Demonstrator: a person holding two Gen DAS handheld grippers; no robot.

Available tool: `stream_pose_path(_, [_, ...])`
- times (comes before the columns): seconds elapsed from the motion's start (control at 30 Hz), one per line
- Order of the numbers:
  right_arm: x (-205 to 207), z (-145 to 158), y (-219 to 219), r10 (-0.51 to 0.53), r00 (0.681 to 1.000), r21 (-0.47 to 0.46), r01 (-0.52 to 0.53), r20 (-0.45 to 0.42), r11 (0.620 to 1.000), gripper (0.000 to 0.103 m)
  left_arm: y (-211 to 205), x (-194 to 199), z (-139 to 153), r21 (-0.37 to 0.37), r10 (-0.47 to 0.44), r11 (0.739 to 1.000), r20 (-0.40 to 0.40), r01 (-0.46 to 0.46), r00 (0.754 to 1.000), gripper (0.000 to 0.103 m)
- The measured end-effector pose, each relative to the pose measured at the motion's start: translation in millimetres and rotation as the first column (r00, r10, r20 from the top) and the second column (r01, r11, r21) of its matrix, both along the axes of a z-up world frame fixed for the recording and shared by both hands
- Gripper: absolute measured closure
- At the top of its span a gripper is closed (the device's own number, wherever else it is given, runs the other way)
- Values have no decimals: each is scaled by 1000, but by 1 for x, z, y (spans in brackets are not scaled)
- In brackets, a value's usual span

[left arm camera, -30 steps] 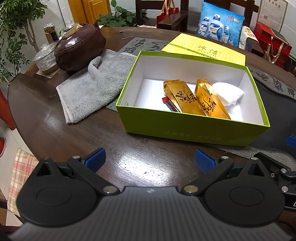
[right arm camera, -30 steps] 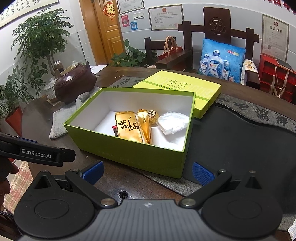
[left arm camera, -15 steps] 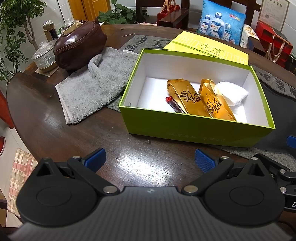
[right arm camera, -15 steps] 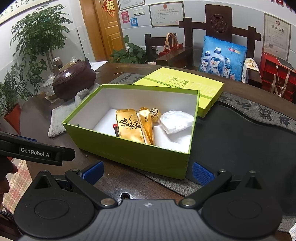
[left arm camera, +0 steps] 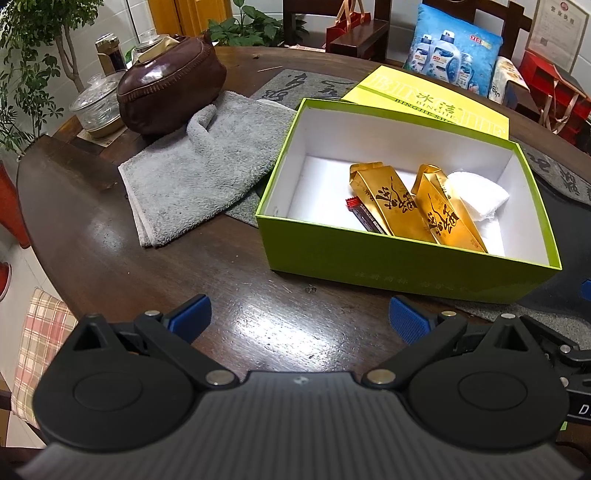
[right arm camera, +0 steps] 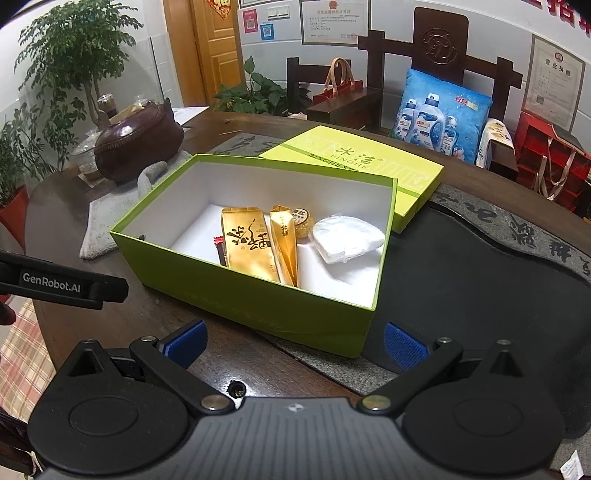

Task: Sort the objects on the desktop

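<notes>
Here, through my left camera, my left fingers [left arm camera: 299, 317] stand spread wide and empty above the dark wooden surface [left arm camera: 110, 258], just short of the green box [left arm camera: 406, 266]. The box sits open, holding two gold packets [left arm camera: 391, 203], a red stick [left arm camera: 364, 214] beside them and a white pouch [left arm camera: 476, 195] at the far end. Its lid [left arm camera: 436, 99] lies behind it, touching the back wall. A grey towel [left arm camera: 192, 173] sprawls to the left, its edge close against the box corner, with a brown pot [left arm camera: 170, 85] resting on its far end and glass jars [left arm camera: 98, 101] beyond. The risk I judge from here: a reach for the towel could snag and shove the light box, or drag the pot with the cloth.

Through my right camera, my right fingers [right arm camera: 293, 341] are likewise parted and carry nothing, aimed at the near right corner of the box [right arm camera: 295, 306]. A round gold sweet [right arm camera: 304, 221] shows behind the packets [right arm camera: 249, 243]. The box straddles bare wood and a grey mat [right arm camera: 332, 362]; a push on the wall could skid or tip it. The other tool's black arm [right arm camera: 62, 284] juts in at left, and we could collide over the box. Around the surface: a carved chair [right arm camera: 443, 62], a blue bag [right arm camera: 443, 122], red bags [right arm camera: 550, 162], plants [right arm camera: 66, 66], a wooden door [right arm camera: 218, 55], framed certificates [right arm camera: 334, 16].
</notes>
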State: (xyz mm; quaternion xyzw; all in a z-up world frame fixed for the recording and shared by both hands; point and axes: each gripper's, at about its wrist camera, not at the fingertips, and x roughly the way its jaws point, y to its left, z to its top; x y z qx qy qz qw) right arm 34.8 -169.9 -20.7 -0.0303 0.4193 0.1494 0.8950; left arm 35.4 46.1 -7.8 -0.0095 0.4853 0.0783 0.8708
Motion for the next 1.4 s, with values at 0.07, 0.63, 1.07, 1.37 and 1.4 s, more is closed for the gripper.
stream_pose_path(0.07, [1, -1, 0, -1, 1000, -8, 1, -7, 1000, 0, -1, 1, -1, 1, 0, 1000, -3, 0, 1000, 0])
stream_pose_path(0.63, [6, -8, -10, -10, 999, -40, 9, -30, 999, 0, -16, 7, -3, 13, -35, 999, -12, 35, 999, 0])
stream_pose_path(1.07, [9, -11, -13, -3, 999, -37, 2, -41, 999, 0, -18, 11, -5, 23, -47, 999, -21, 47, 999, 0])
stream_pose_path(1.37, [9, -12, -10, 10, 999, -36, -12, -47, 999, 0, -15, 11, -5, 21, -45, 999, -19, 45, 999, 0])
stream_pose_path(1.4, [9, -12, -9, 13, 999, -36, -15, -46, 999, 0, -14, 10, -5, 20, -46, 999, -17, 47, 999, 0])
